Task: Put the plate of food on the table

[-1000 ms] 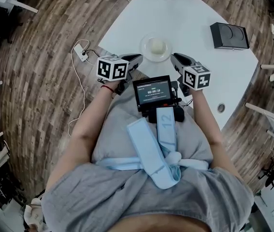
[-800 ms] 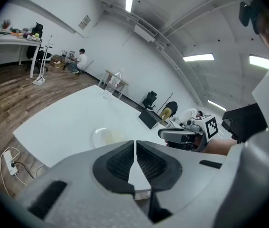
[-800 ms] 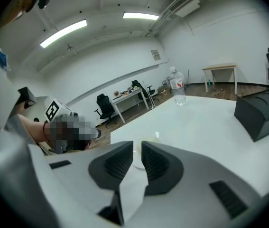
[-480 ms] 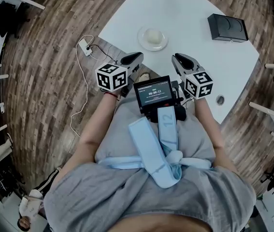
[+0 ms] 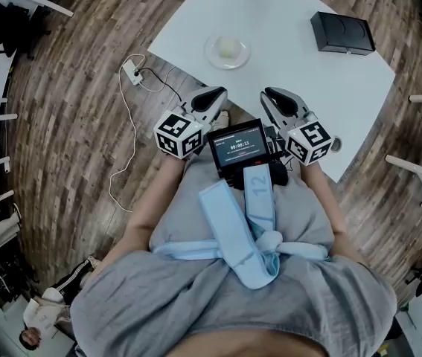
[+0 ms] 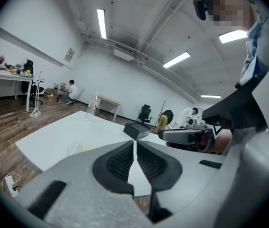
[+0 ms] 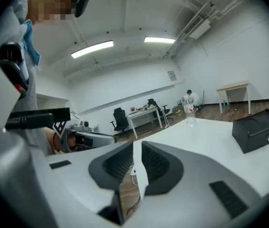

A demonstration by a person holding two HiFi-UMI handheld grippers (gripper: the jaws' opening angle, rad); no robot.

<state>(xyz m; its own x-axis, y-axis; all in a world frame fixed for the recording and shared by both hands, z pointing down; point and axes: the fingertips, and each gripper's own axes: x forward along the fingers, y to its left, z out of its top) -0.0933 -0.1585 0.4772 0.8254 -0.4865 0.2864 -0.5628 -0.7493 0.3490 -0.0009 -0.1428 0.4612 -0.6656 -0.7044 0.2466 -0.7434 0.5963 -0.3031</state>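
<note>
A clear plate of pale food (image 5: 227, 50) rests on the white table (image 5: 285, 58), near its front-left edge. Both grippers hang over the wooden floor, short of the table and apart from the plate. My left gripper (image 5: 214, 94) is shut with nothing in it, and my right gripper (image 5: 269, 94) is likewise shut and empty. In the left gripper view the jaws (image 6: 135, 144) show only a thin slit, with the plate (image 6: 79, 148) faint beyond them. The right gripper view shows its jaws (image 7: 137, 148) close together over the table's edge.
A black box (image 5: 342, 33) sits on the table's far right, and a bottle (image 6: 91, 109) stands at its far side. A power strip with a cable (image 5: 131, 71) lies on the floor left of the table. Desks and chairs ring the room.
Both grippers have drawn back from the plate toward my body. The plate stays on the table and now lies farther from the jaws.
</note>
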